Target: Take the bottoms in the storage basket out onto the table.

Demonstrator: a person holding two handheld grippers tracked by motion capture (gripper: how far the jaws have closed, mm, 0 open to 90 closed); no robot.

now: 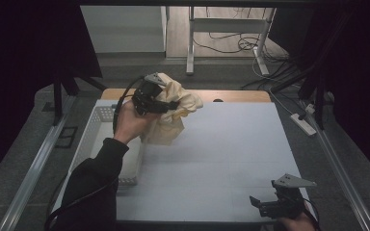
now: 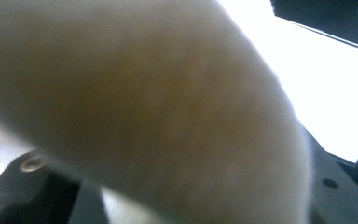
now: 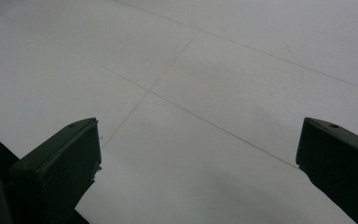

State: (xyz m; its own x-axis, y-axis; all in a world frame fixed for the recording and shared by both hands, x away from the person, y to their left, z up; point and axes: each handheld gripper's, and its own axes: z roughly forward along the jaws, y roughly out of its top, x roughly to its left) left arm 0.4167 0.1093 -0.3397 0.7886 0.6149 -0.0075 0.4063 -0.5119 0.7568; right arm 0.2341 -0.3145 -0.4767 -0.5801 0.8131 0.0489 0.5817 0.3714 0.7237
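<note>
Holding the crumpled cream cloth [image 1: 176, 113] pinched in my left claw [image 1: 171, 107], I have it lifted above the grey bench [image 1: 221, 159] beside the white perforated basket [image 1: 101, 126]; laying it down remains, I judge. My right claw [image 1: 266, 206] idles spread wide.

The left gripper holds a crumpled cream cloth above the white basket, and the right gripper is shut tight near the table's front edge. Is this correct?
Not entirely. The right gripper is open: the right gripper view shows its jaws standing wide apart over the bare white table. The rest holds: the left gripper holds the crumpled cream cloth above the white basket.
</note>
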